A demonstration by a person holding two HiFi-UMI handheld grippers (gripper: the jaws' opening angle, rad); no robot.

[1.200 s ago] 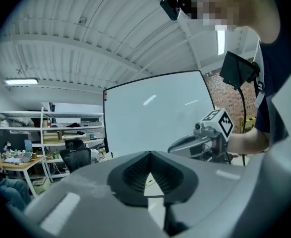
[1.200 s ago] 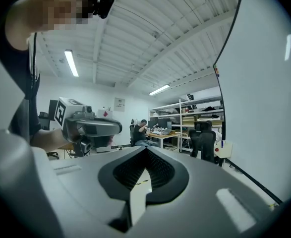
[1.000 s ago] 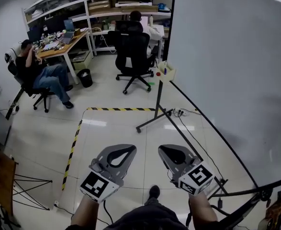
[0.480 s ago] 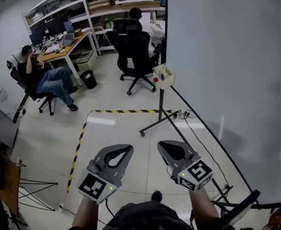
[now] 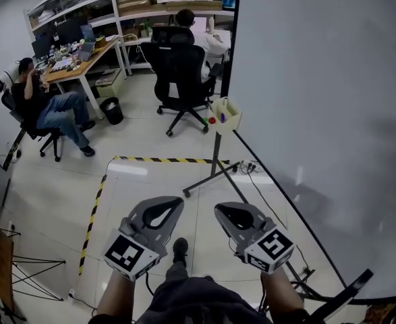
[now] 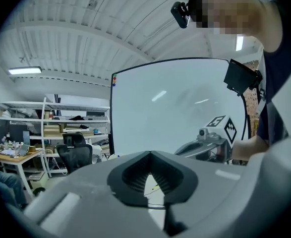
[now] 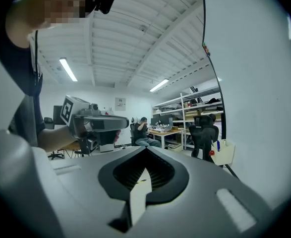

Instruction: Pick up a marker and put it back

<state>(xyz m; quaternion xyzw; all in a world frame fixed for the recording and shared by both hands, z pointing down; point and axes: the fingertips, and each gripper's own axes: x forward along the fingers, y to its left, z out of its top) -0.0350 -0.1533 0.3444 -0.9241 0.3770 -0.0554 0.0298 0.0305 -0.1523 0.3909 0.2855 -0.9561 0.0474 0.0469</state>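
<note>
1. Beside the whiteboard (image 5: 319, 100), with the left gripper (image 5: 177, 200) and the right gripper (image 5: 220, 209) held out level, side by side and apart.
2. Both carried with jaws pressed together and nothing between them, as read from each gripper view.
3. Yet to start the task proper, by the look of it: no marker lifted, none put back.
4. In sight ahead, well apart from both grippers: the cream tray (image 5: 233, 113) on its stand (image 5: 216, 154) at the whiteboard's near edge, with a blue marker (image 5: 222, 117) standing inside.
5. Left to do, judging from here: close the gap, open one gripper, take the marker out of the tray, then set it back in.
6. Counted up front: two grippers, one whiteboard, one tray, one marker told for sure, and one red round thing (image 5: 212, 120) at the tray's side, too small to name.
7. Counted behind: one seated person (image 5: 46, 103) at the left desk, another person (image 5: 185, 19) beyond the black office chair (image 5: 181, 66), one black waste bin (image 5: 110, 109), and one line of yellow-and-black floor tape (image 5: 164, 159).
</note>
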